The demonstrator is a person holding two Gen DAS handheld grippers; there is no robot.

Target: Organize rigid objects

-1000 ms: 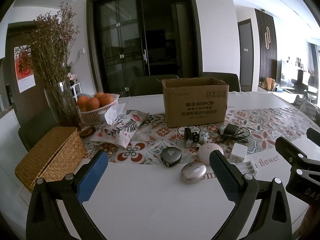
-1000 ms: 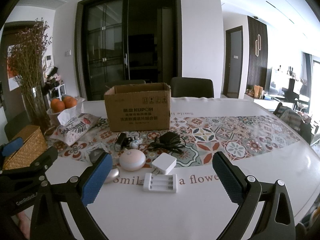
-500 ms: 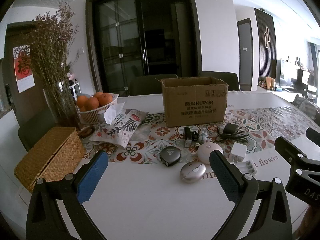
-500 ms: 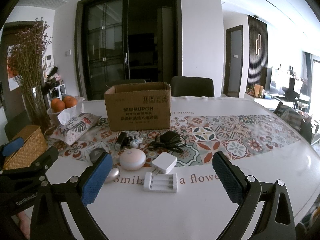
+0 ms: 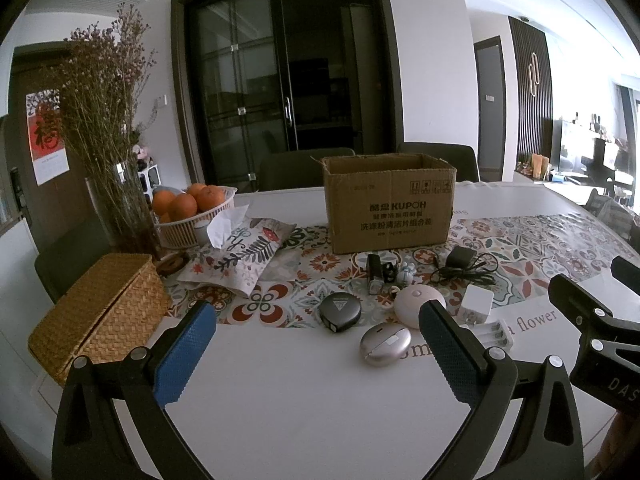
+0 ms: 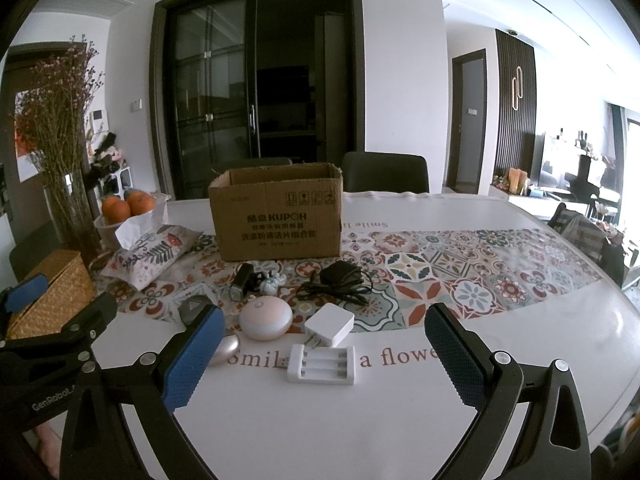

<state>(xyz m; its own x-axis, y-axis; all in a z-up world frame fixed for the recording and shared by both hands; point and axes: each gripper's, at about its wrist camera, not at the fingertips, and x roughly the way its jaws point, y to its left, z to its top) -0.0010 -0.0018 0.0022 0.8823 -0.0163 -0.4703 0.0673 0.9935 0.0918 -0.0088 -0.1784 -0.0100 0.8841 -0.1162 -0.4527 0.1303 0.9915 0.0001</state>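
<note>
An open cardboard box stands on the patterned runner. In front of it lie small items: a black round case, a silver oval case, a pink round device, a white plug, a white battery charger, a black adapter with cord, and a small black gadget. My left gripper is open and empty, hovering short of the cases. My right gripper is open, with the charger seen between its fingers, farther off.
At the left stand a wicker box, a patterned tissue pouch, a basket of oranges and a vase of dried flowers. Dark chairs stand behind the white table.
Both views have barely shifted; the objects sit a touch lower in the left wrist view. Nothing was picked up or let go.
</note>
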